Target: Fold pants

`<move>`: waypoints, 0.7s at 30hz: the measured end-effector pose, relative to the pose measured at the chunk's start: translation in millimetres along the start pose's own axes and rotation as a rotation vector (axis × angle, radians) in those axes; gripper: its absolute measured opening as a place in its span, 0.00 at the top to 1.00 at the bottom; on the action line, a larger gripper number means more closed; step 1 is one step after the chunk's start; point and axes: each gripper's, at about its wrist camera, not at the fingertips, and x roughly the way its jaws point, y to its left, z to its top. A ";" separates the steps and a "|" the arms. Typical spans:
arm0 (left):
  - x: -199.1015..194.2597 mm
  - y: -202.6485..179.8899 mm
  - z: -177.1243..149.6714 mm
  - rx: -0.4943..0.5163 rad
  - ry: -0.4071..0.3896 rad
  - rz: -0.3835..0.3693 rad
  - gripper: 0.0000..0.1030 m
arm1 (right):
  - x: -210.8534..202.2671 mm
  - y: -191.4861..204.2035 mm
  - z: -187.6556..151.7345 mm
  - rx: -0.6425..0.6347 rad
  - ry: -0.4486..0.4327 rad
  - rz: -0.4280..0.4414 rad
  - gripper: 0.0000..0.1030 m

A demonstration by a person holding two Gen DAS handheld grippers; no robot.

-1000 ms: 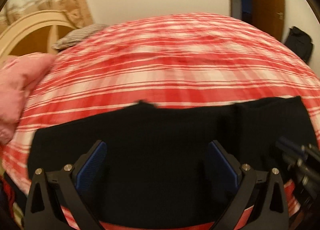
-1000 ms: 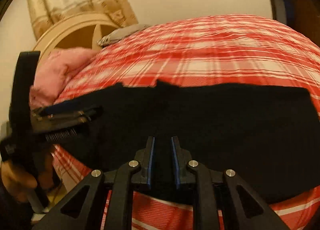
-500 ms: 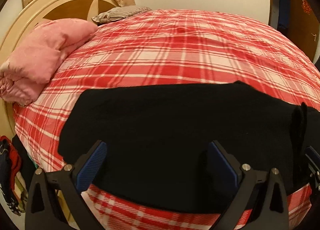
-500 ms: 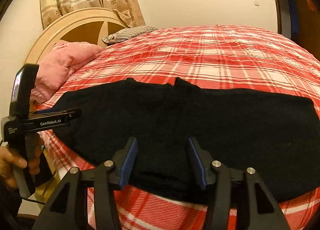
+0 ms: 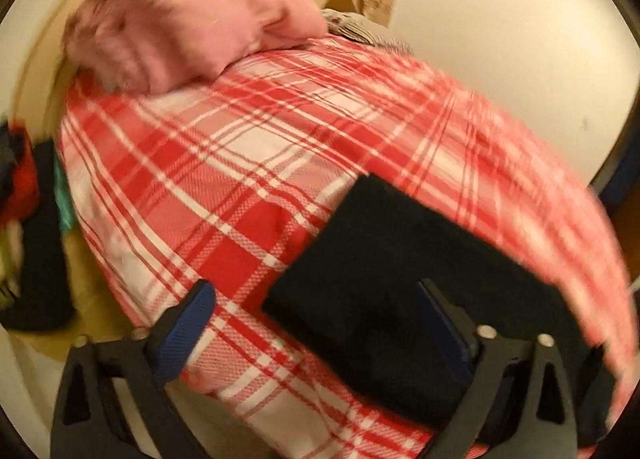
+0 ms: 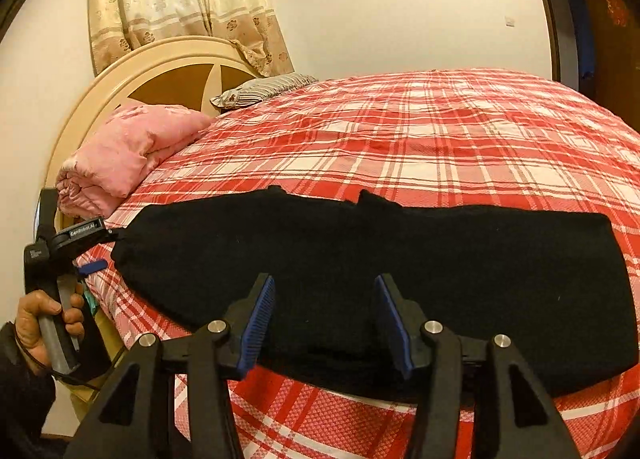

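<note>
Black pants point(image 6: 400, 271) lie in a long folded strip across the near side of the bed. My right gripper point(image 6: 325, 283) hovers over the middle of their near edge, open, its blue pads apart with only flat cloth beneath. My left gripper point(image 6: 98, 247), held by a hand point(image 6: 36, 315), is at the strip's left end. In the left wrist view, the left gripper point(image 5: 314, 291) is wide and its jaws are closing. The end of the pants point(image 5: 400, 259) lies between them, and the pads do not press on it. That view is blurred.
The bed has a red and white plaid sheet point(image 6: 440, 139). A pink folded blanket point(image 6: 124, 147) and a striped pillow point(image 6: 264, 87) lie by the round cream headboard point(image 6: 160, 71). Dark and red clothes point(image 5: 24, 179) sit beside the bed's left edge.
The left gripper swept left along the pants to their left end and rolled. The right gripper's jaws went from nearly shut to half apart; it has barely moved.
</note>
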 end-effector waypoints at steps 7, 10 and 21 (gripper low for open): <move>21.7 8.3 -10.7 -0.118 0.085 -0.099 0.15 | 6.5 -11.3 -1.4 0.060 0.047 -0.005 0.47; 25.2 5.9 -16.4 -0.109 0.081 -0.089 0.15 | 5.6 -13.8 -0.8 0.070 0.049 -0.013 0.47; 18.8 -1.9 -6.9 -0.068 0.062 -0.130 0.75 | -11.9 -35.3 4.9 0.143 0.005 -0.037 0.47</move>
